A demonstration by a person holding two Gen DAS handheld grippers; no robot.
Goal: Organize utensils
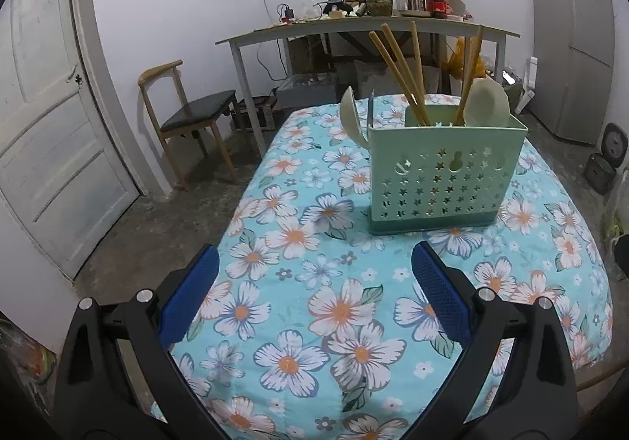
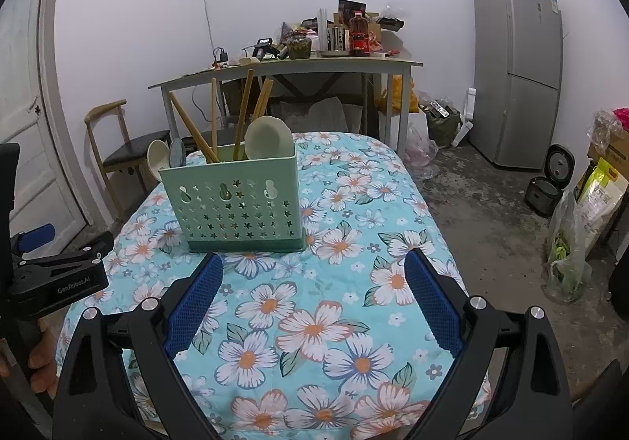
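Note:
A mint-green utensil holder (image 1: pixel 442 175) with star-shaped holes stands on the floral tablecloth (image 1: pixel 314 302). It holds several wooden chopsticks (image 1: pixel 399 68) and a pale spoon (image 1: pixel 487 104); another pale spoon (image 1: pixel 350 114) sticks up at its left side. The holder also shows in the right wrist view (image 2: pixel 238 204) with chopsticks (image 2: pixel 245 108) and spoons (image 2: pixel 269 139). My left gripper (image 1: pixel 314 263) is open and empty, short of the holder. My right gripper (image 2: pixel 312 267) is open and empty, just in front of the holder's right half. The left gripper's body (image 2: pixel 59 275) shows at the left edge.
A wooden chair (image 1: pixel 188 118) stands left of the table by a white door (image 1: pixel 51 106). A cluttered side table (image 1: pixel 369 27) is behind. A grey fridge (image 2: pixel 519 66) stands at the right, with a rice cooker (image 2: pixel 550 184) and bags (image 2: pixel 570 243) on the floor.

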